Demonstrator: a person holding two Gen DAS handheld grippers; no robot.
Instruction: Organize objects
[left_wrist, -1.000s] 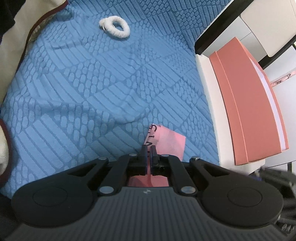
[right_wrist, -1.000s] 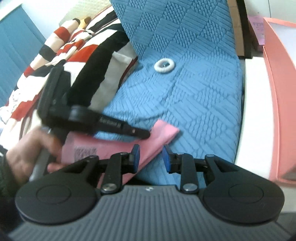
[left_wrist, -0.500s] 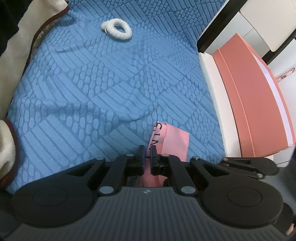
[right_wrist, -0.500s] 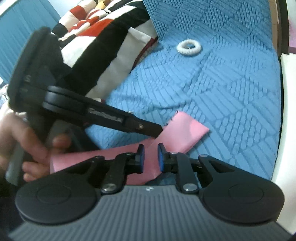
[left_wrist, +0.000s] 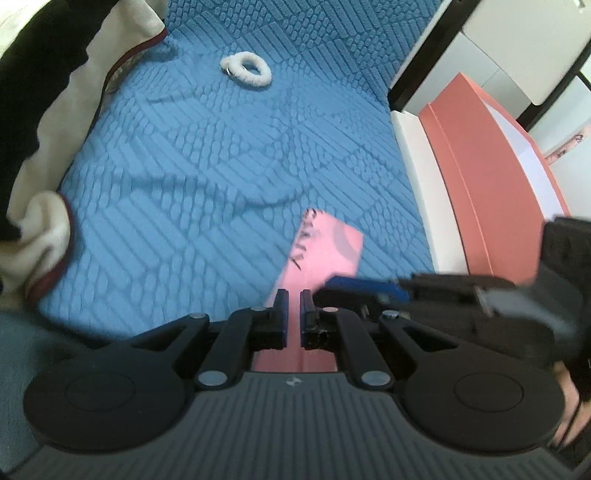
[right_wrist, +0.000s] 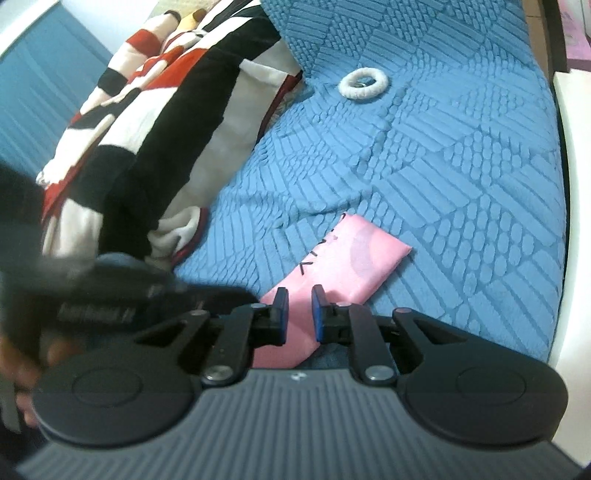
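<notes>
A flat pink packet (left_wrist: 325, 254) with dark lettering lies on the blue quilted bedspread (left_wrist: 207, 155); it also shows in the right wrist view (right_wrist: 347, 266). My left gripper (left_wrist: 293, 295) stands over the packet's near end with its jaws a narrow gap apart, not clamped on it. My right gripper (right_wrist: 299, 295) is open, its jaws apart above the packet's near end. A white fabric ring (left_wrist: 246, 68) lies far up the bed, also visible in the right wrist view (right_wrist: 364, 83).
A salmon-pink box (left_wrist: 491, 177) rests on a white ledge (left_wrist: 417, 155) right of the bed. A black, white and red striped blanket (right_wrist: 155, 122) is heaped on the left. The right gripper's body (left_wrist: 461, 291) crosses the left wrist view.
My left gripper has let go of the pink packet, which now lies on the bedspread. My right gripper narrowed beside the packet, then opened again. Both have drawn back slightly.
</notes>
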